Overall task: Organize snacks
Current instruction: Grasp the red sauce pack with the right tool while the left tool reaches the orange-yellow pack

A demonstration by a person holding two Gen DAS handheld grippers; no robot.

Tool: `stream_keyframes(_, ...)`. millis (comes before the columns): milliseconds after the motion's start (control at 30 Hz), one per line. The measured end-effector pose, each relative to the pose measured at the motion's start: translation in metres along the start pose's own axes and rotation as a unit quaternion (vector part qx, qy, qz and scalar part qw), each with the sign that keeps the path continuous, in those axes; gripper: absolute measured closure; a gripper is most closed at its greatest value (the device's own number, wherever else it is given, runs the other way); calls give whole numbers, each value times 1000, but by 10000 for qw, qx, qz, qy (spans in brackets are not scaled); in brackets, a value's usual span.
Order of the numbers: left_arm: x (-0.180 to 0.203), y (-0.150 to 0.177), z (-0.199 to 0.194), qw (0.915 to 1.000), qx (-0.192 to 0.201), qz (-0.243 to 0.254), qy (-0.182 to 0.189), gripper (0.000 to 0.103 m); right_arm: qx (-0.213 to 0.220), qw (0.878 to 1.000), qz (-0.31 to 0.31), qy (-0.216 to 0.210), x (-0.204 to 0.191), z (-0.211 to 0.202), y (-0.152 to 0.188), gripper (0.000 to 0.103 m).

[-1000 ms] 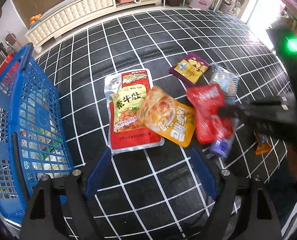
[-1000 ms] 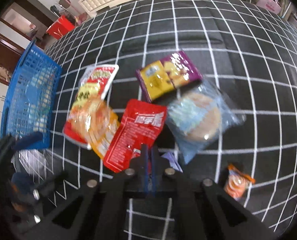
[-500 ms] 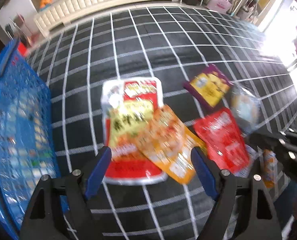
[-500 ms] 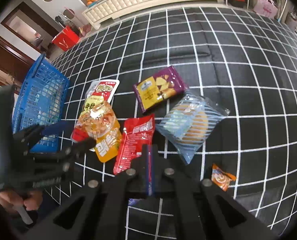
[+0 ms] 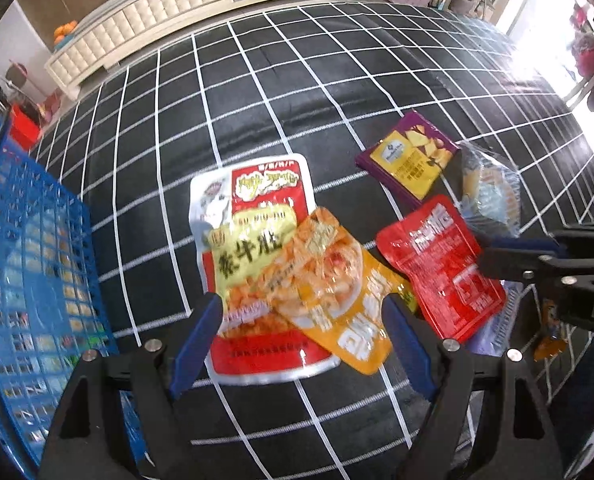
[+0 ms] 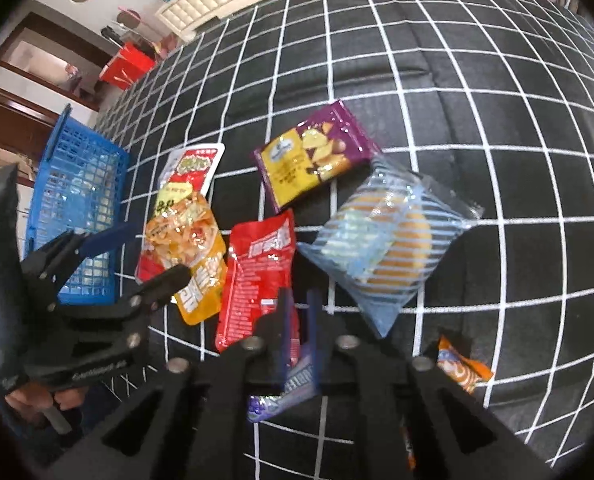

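On the black quilt with its white grid, your snacks lie in a loose cluster. Your left gripper hangs with its blue pads spread wide above the near ends of two packets: the red-and-yellow pouch with Chinese print and the orange pouch that overlaps its right side. Neither pad touches them as far as the left wrist view shows. To your left stands the blue plastic basket, just beside that pouch pair; what lies in it is too blurred to name.

Your right gripper is opening, its jaws only a narrow gap apart. Between them shows the lower edge of the red packet and, nearer the camera, a purple-and-white wrapper that lies partly under the gripper body. The pads do not press on either.

Beyond the red packet, the purple-and-yellow packet lies flat, its corner near the clear blue-striped bag holding a round cake. That bag sits to the right of the red packet, just beside it. A small orange wrapped sweet lies apart from the rest, near the right side of your right gripper.

In the right wrist view, your left gripper appears at the left edge, over the orange pouch, with a hand on its handle.
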State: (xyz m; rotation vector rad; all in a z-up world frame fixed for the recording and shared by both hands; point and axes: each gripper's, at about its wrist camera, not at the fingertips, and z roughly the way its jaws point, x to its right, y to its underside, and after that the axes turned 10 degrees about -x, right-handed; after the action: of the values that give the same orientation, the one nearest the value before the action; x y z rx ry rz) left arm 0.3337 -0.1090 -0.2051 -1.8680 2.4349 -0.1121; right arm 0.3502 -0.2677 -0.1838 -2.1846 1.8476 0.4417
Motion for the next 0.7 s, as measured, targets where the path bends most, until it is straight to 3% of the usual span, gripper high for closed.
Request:
stream_keyframes(33, 0, 3, -1, 10000, 19, -20, -3, 23, 23, 10000, 5, 42, -2, 0, 0, 53)
stream_keyframes(133, -2, 15, -8, 9999, 94, -90, 50, 23, 116, 9999, 45, 103, -8, -2, 0, 37)
stream_keyframes(500, -2, 71, -17, 9997, 118, -105, 172, 23, -245, 9971, -4, 723, -38, 24, -21, 36)
stream_keyframes(700, -10, 80, -16, 9993, 97, -247, 261, 23, -239, 9939, -267, 1047, -56, 35, -21, 38)
